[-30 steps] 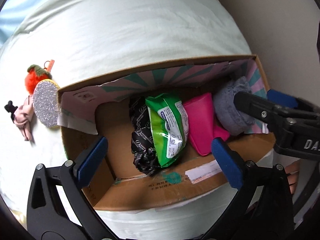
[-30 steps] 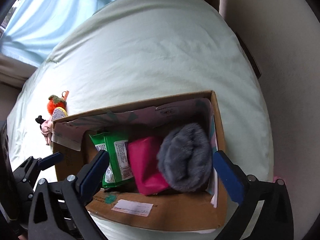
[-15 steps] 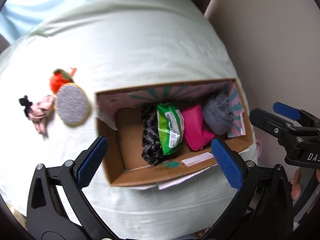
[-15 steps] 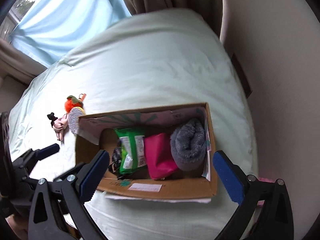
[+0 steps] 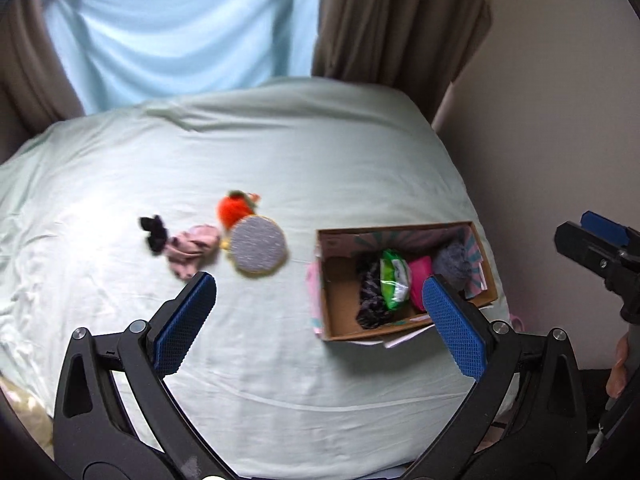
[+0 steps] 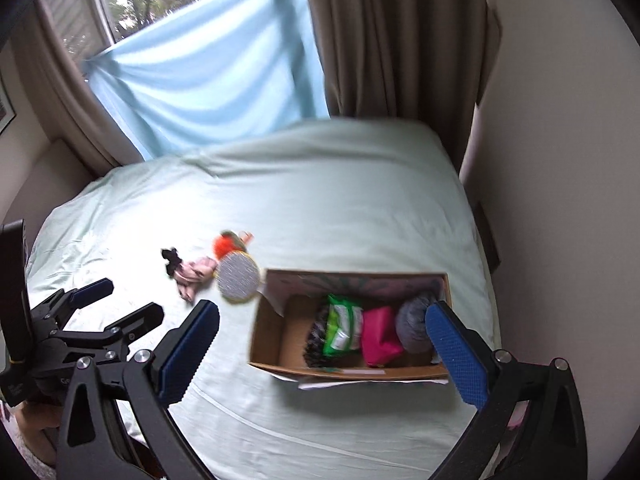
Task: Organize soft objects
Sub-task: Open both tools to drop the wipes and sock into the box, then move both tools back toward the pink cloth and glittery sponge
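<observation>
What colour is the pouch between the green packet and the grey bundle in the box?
Bright pink pouch, clearest in the right wrist view.

No legible text anywhere.

Both hand-held grippers pulled back from box (image 5: 404, 280).

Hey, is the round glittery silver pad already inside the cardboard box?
No, the round silver pad lies on the bed sheet just outside the cardboard box, next to the orange plush toy.
</observation>
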A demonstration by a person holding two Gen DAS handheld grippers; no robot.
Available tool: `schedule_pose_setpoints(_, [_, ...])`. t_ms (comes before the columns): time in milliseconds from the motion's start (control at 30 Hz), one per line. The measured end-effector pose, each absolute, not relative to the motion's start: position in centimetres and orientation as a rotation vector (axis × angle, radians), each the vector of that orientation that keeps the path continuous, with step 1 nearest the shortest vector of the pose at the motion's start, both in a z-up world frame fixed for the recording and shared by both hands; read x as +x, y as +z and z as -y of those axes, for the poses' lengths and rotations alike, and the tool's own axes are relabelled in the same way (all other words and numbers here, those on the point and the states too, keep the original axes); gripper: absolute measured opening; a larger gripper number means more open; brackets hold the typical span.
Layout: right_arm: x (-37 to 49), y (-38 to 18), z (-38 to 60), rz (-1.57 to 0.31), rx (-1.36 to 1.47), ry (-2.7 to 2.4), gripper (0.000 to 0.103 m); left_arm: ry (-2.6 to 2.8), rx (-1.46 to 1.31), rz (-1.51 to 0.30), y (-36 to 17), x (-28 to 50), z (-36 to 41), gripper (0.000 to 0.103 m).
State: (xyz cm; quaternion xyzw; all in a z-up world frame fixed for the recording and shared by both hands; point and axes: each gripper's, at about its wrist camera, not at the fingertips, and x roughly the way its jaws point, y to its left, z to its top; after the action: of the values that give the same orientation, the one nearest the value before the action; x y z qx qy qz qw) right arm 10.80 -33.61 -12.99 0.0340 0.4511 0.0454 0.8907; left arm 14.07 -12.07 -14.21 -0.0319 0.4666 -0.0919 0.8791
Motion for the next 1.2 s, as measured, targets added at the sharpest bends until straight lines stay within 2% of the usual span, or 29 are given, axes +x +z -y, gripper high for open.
schedule_pose_setpoints(367, [4.8, -8.4, 22.5, -0.72, 0.032, 0.088, 0.103, -0.087, -0.085, -0.823, -9.1, 7.2, -1.6, 0.103])
schedule_pose_setpoints(700, [4.8, -9.7, 14.9, -0.719, 0.064, 0.087, 0.103, -0.099, -0.093, -0.794, -9.6, 6.8, -10.0, 0.103])
schedule_pose_setpoints(900, [8.0, -13.2, 12.0, -0.754, 0.112, 0.068, 0.103, -0.108, -0.098, -0.815, -12.6, 9.9, -13.2, 0.103])
schedule_pose_setpoints(1200, [12.8, -20.3, 9.7, -0.73, 0.053, 0.045, 0.103, -0.152, -0.083, -0.846, -20.8, 16.0, -14.0, 0.103])
